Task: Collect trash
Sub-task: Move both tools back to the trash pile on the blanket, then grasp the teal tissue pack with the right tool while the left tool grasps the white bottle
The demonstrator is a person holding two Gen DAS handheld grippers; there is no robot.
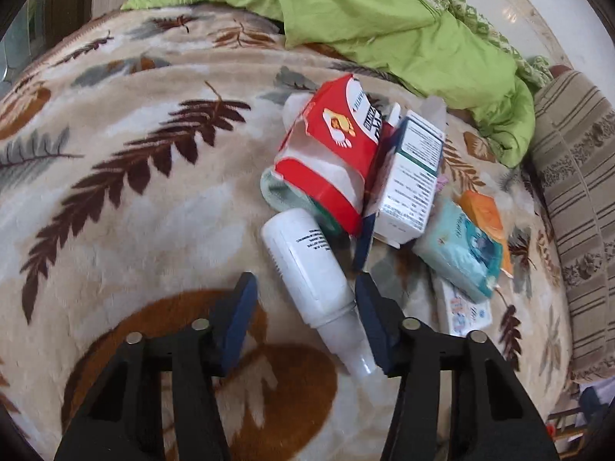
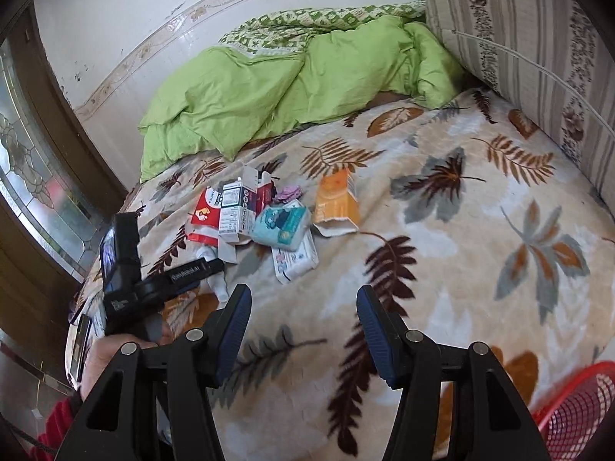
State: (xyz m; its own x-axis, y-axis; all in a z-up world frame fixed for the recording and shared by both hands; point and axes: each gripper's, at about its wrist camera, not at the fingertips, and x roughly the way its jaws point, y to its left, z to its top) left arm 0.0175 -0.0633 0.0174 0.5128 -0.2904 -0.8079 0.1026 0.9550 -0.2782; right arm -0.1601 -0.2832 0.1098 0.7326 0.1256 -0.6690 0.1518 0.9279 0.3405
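Observation:
A pile of trash lies on a leaf-patterned blanket [image 1: 134, 199]. A white plastic bottle [image 1: 307, 272] lies between the fingers of my open left gripper [image 1: 305, 299], its neck against the right finger. Behind it are a red and white pack [image 1: 326, 161], a white and green carton [image 1: 411, 176], a light blue tissue pack [image 1: 461, 249] and an orange pack [image 1: 486, 211]. In the right wrist view my right gripper [image 2: 303, 322] is open and empty over the blanket, well short of the pile [image 2: 265, 219]. The left gripper [image 2: 161, 280] shows at the left, by the pile.
A crumpled green quilt [image 2: 292, 88] lies at the back of the bed. A striped cushion [image 2: 538, 57] stands along the right side. A red mesh basket [image 2: 580, 411] sits at the bottom right corner. A wall and a glass door [image 2: 30, 169] are on the left.

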